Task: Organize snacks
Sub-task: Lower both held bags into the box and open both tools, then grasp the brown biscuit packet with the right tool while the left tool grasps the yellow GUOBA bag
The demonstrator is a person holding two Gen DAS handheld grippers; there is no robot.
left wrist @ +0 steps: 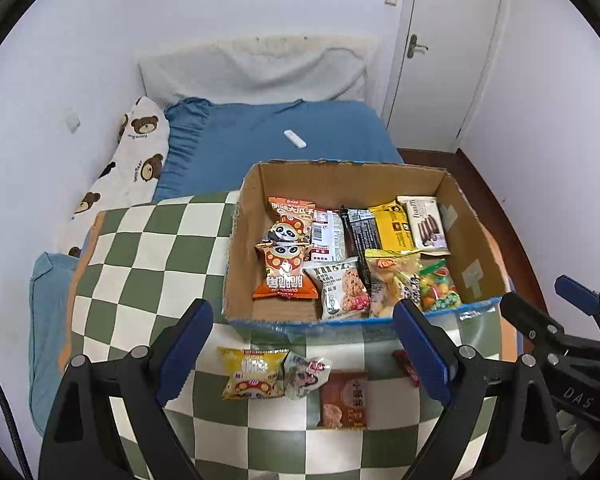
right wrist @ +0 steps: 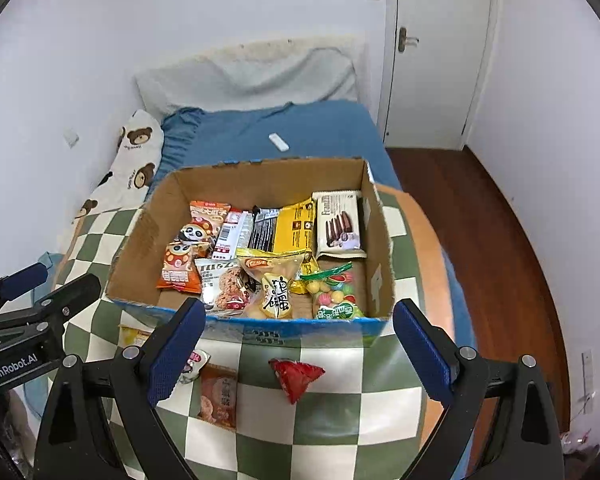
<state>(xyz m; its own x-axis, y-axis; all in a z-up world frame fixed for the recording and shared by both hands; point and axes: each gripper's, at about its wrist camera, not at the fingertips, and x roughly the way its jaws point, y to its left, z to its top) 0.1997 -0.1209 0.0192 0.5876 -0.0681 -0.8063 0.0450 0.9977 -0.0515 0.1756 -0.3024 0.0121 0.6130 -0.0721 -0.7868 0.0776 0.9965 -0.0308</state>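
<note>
Both claws, left gripper [left wrist: 304, 348] and right gripper [right wrist: 298, 346], hover with jaws spread wide and empty over a checkered quilt [right wrist: 320, 436].

Beyond them a cardboard box [right wrist: 140, 236] holds sorted snacks. Loose packets lie before it: brown biscuit packet [left wrist: 343, 399], yellow chip bag [left wrist: 252, 374], red wrapped snack [right wrist: 296, 378]. Best to descend straight, pinching one packet's middle.

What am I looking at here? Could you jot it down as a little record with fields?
Place: bed with checkered blanket
Box: open cardboard, snacks inside
Loose snacks: yellow packet, crumpled wrapper, brown packet, red packet, all on the blanket in front of the box
Left hand-held gripper: open, empty
Right hand-held gripper: open, empty
</note>
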